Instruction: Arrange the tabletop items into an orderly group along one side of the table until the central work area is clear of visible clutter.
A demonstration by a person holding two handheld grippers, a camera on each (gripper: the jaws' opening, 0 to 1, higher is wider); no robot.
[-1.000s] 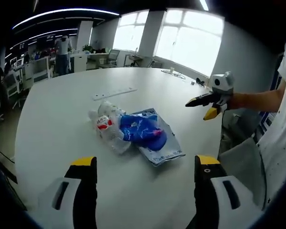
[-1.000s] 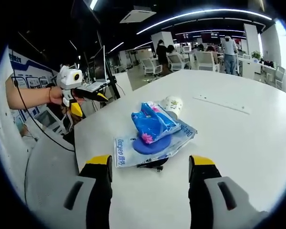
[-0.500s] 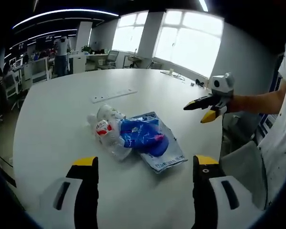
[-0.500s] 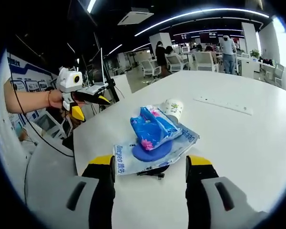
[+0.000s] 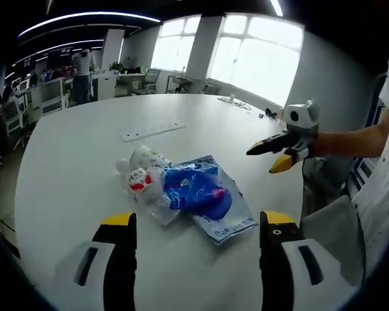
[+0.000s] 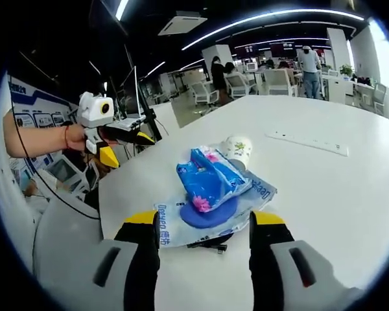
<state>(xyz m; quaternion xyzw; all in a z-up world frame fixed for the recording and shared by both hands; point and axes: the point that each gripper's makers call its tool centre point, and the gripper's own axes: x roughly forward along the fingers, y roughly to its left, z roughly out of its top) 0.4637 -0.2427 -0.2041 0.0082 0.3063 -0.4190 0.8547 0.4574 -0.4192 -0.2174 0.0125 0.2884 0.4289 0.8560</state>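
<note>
One small pile of clutter sits near the middle of a round white table [image 5: 71, 162], toward the edge nearest the person. In the left gripper view the pile holds one flat clear packet with blue print [image 5: 228, 217] at the bottom, one crumpled blue bag [image 5: 193, 188] with a pink spot lying on it, and one clear crinkled wrapper with a red label [image 5: 142, 183] touching the blue bag's side. In the right gripper view one paper cup [image 6: 236, 149] lies on its side behind the blue bag, and a thin dark cord [image 6: 207, 244] pokes out from under the packet. One long white power strip [image 5: 153, 130] lies well apart, farther across the table. The left gripper [image 5: 193, 243] hangs over the table short of the pile, its jaws wide and empty. The right gripper [image 6: 204, 236] hovers just above the packet's near edge, jaws wide apart, holding nothing.
</note>
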